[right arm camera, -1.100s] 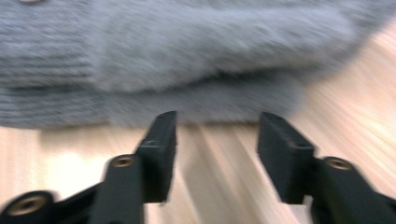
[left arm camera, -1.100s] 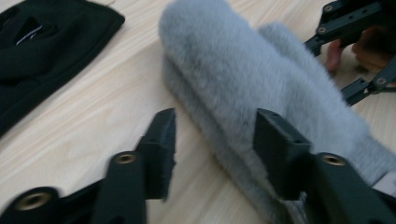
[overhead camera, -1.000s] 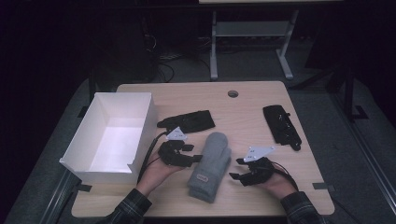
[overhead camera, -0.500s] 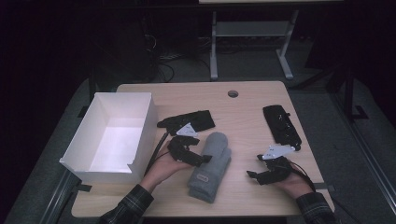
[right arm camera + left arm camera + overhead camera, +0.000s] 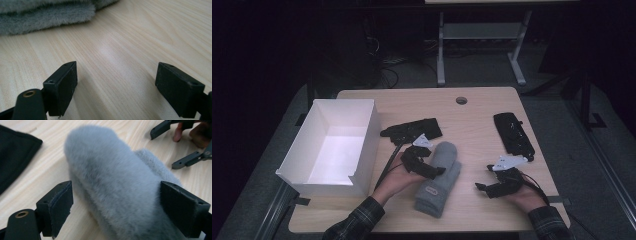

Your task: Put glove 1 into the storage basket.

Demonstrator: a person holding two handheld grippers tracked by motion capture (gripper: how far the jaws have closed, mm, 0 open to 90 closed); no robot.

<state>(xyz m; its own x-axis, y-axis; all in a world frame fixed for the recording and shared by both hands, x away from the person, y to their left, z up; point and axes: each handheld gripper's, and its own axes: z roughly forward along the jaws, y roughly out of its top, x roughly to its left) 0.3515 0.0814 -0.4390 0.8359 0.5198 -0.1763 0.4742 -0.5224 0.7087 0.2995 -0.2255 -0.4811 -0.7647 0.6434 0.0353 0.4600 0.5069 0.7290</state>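
High view: I have the grey mitten point(image 5: 439, 179) lying near the front edge of the desk point(image 5: 472, 120). My left claw point(image 5: 424, 167) straddles it, jaws just spread, not pinching. My right claw point(image 5: 486, 186) stands apart, jaws spread over bare wood.

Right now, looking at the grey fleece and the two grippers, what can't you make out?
- Label on the grey fleece, high view: too small to read.
- Left gripper, its own view: right pad touching the fleece or not, unclear.
- Black items, high view: too dark to identify.
- White box, high view: near wall hides part of the floor.
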